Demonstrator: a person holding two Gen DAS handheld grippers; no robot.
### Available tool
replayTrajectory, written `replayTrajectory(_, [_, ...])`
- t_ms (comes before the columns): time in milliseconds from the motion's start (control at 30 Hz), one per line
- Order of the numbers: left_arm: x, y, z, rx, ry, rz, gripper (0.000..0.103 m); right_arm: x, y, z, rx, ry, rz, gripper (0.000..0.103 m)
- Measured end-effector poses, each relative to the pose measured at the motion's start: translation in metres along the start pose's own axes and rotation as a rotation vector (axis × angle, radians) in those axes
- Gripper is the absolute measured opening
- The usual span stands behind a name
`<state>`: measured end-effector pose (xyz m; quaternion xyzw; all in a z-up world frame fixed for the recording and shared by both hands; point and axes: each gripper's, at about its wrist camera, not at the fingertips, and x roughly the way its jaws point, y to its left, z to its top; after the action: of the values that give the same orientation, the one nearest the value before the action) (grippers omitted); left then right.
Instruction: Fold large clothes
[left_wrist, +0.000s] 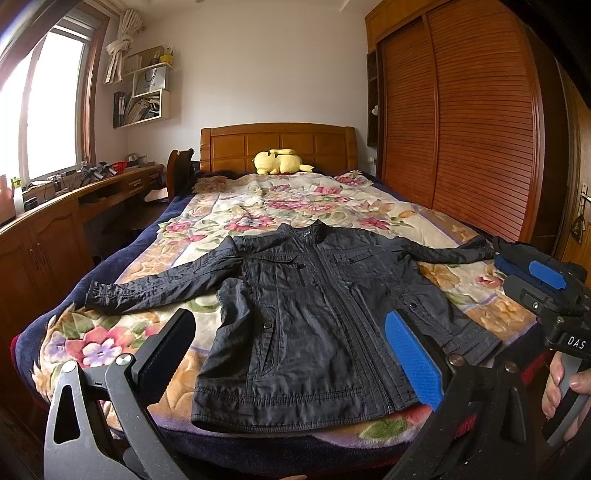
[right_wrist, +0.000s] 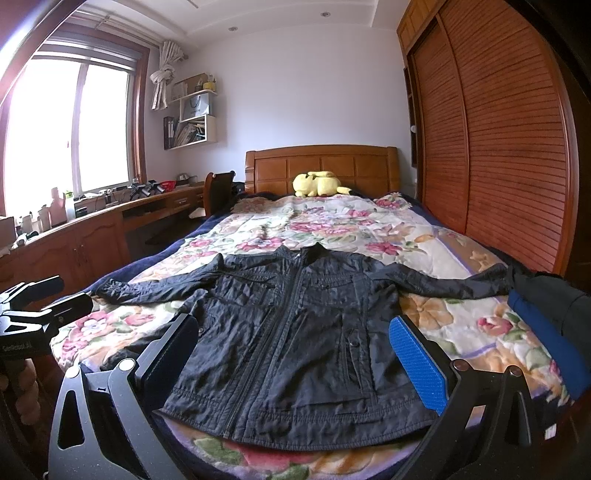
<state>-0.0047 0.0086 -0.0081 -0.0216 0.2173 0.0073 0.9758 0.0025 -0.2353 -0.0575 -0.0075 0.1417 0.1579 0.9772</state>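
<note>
A black zip jacket (left_wrist: 306, 314) lies flat, front up, on the floral bedspread (left_wrist: 258, 210), sleeves spread to both sides, hem toward me. It also shows in the right wrist view (right_wrist: 295, 332). My left gripper (left_wrist: 291, 332) is open and empty, held above the near edge of the bed over the hem. My right gripper (right_wrist: 295, 336) is open and empty, held above the hem too. The right gripper also shows at the right edge of the left wrist view (left_wrist: 546, 291), and the left gripper at the left edge of the right wrist view (right_wrist: 37, 306).
A yellow plush toy (left_wrist: 280, 161) lies by the wooden headboard (left_wrist: 277, 142). A dark blue and black folded garment pile (right_wrist: 546, 314) sits at the bed's right edge. A slatted wardrobe (left_wrist: 461, 122) stands on the right, a wooden desk (left_wrist: 74, 199) on the left.
</note>
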Motion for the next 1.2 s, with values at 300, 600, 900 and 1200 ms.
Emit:
replayTrajectory(300, [-0.001,-0.001,0.000,0.003,0.000,0.002,0.103,0.000,0.000,0.000,0.009,-0.003,0.006,0.103])
replayTrajectory(600, [-0.001,-0.001,0.001,0.004,0.000,0.002,0.103,0.001,-0.001,0.000,0.011,-0.005,0.007,0.103])
replayTrajectory(900, [-0.001,0.002,0.000,0.004,0.002,0.005,0.103,0.003,0.000,0.001,0.011,-0.005,0.014,0.103])
replayTrajectory(1200, [0.012,0.033,-0.013,-0.029,0.029,0.034,0.103,0.026,0.009,-0.003,-0.021,0.025,0.062,0.103])
